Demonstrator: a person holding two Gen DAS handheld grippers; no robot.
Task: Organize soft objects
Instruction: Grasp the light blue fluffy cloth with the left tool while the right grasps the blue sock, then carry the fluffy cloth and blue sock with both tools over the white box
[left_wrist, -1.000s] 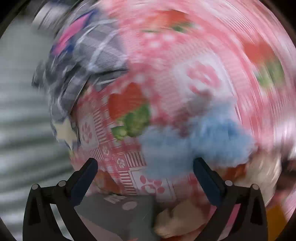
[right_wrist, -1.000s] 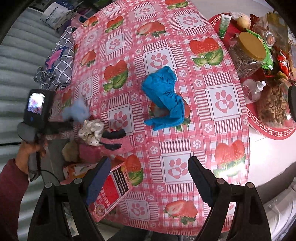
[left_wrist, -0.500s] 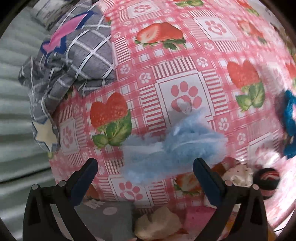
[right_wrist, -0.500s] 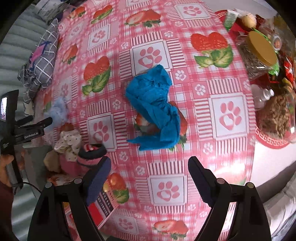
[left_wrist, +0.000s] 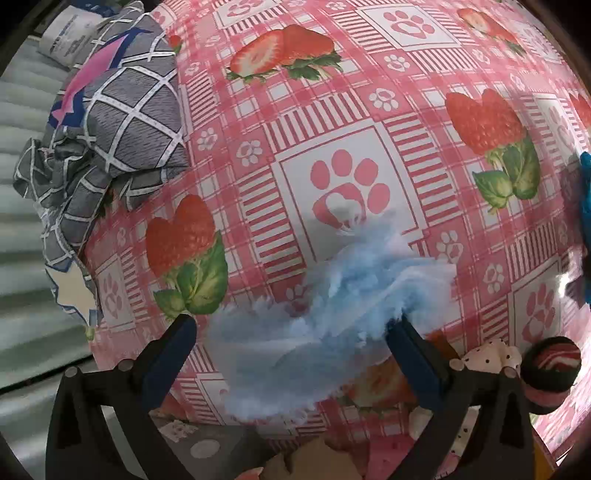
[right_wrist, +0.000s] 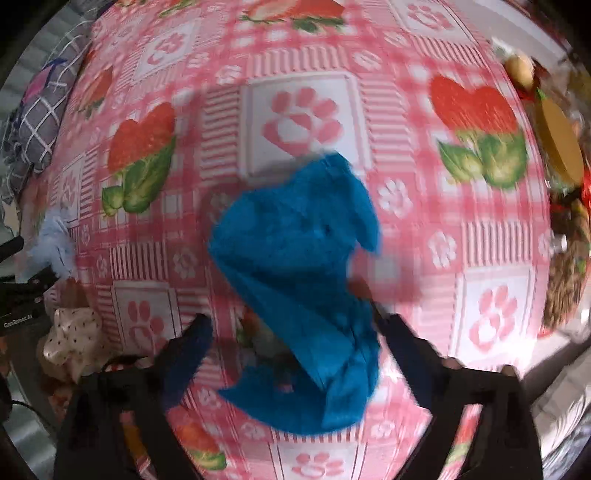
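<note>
While its jaws are opening, the right gripper (right_wrist: 291, 336) points down over a crumpled bright blue cloth (right_wrist: 299, 288), which lies between the two spread fingers without either pad pressing on it. That cloth rests on the pink tablecloth (right_wrist: 406, 229) printed with paw prints and strawberries, filling the middle and lower middle of the right wrist view, which is blurred. At the right edge of that view stand a jar with a yellow lid (right_wrist: 561, 140) and other crowded items too smeared to name. At the left edge a pale blue fluffy piece (right_wrist: 55, 243) shows, with a cream polka-dot scrunchie (right_wrist: 72, 339) below it.

The left gripper (left_wrist: 291, 328) stands wide, its dark blue fingers (left_wrist: 170, 354) on either side of the same pale blue fluffy piece (left_wrist: 325, 314). The fluff spreads across the gap and reaches the right-hand finger; whether it hangs from that finger or lies loose I cannot tell. It sits at the lower centre of the left wrist view, over the tablecloth (left_wrist: 332, 110). At the lower right lie the polka-dot scrunchie (left_wrist: 487, 354) and a black and pink rolled item (left_wrist: 550, 373), close together. A grey checked cloth (left_wrist: 122, 122) with a pink shape on it is heaped at the upper left, over the table's edge. A sliver of the bright blue cloth (left_wrist: 585, 192) shows at the right edge.
</note>
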